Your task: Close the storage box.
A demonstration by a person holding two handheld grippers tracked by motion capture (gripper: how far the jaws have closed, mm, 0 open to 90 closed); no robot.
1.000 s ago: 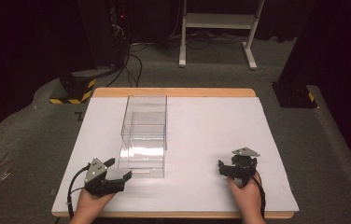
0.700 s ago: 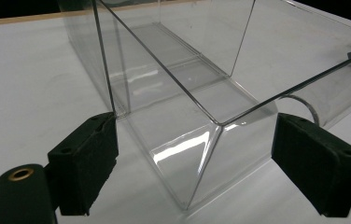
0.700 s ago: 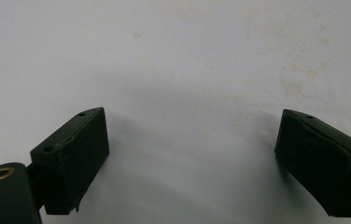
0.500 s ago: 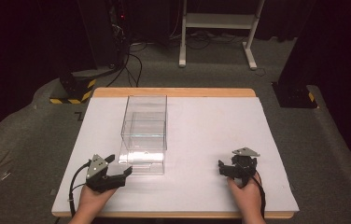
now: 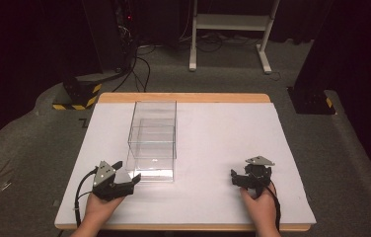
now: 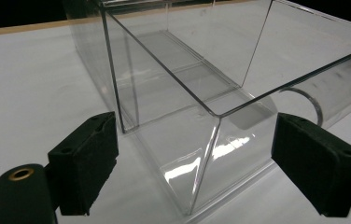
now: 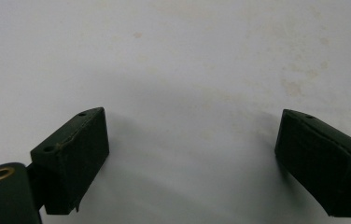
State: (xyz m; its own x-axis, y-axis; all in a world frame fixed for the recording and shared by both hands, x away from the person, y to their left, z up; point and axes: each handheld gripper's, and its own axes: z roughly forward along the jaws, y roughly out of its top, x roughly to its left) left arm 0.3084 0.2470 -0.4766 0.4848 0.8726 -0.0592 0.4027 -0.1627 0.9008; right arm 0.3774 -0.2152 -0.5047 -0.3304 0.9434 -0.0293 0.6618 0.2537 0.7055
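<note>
Your left gripper (image 5: 124,183) sits lower left of the high view, jaws released and spread wide, with the near corner of the clear box (image 5: 153,143) between the pads but not pressed. In the left gripper view the box corner (image 6: 211,140) stands between the two pads, closer to neither by much. The box is left of centre on the desk (image 5: 233,128), long axis running toward the top of the frame, w/ an inner drawer-like part showing through the walls.

Risks, as judged:
- Closing across a corner gives a diagonal bite; smooth plastic may twist or squirt out.
- Pushing fwd w/o a grip may slide the box over the sheet.
- Thin walls may flex if clamped hard.

Your right gripper (image 5: 248,180), lower right, has jaws released over bare desk, well apart from the box.

Surface: white sheet, faint stains, wooden edge. Room: dark, grey carpet, cables (image 5: 139,64), white frame legs (image 5: 228,29) at top.
</note>
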